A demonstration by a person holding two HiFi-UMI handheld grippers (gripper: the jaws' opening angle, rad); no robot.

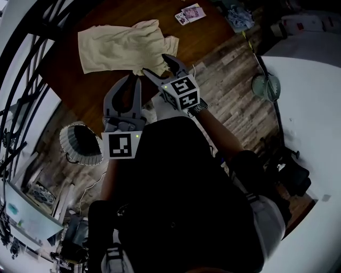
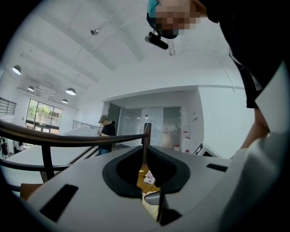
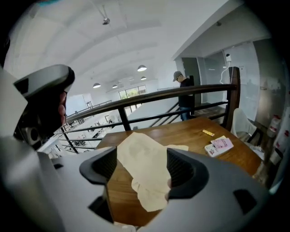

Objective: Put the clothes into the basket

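Now the right gripper is opened toward the upper-left shirt, probably to seize it; the left gripper is clenched, empty.

No print on the pink packets is legible.

shirt: cream cloth, matt, soft, creased
table: dark wood, smooth, low sheen
floor: greyish wood planks, rougher, matt
left gripper and right gripper: grey matt plastic shells; right one's pads black, ribbed, rubbery look
basket: pale ribbed wall, material unclear
railing: dark metal, satin
booklets: printed paper, slightly glossy
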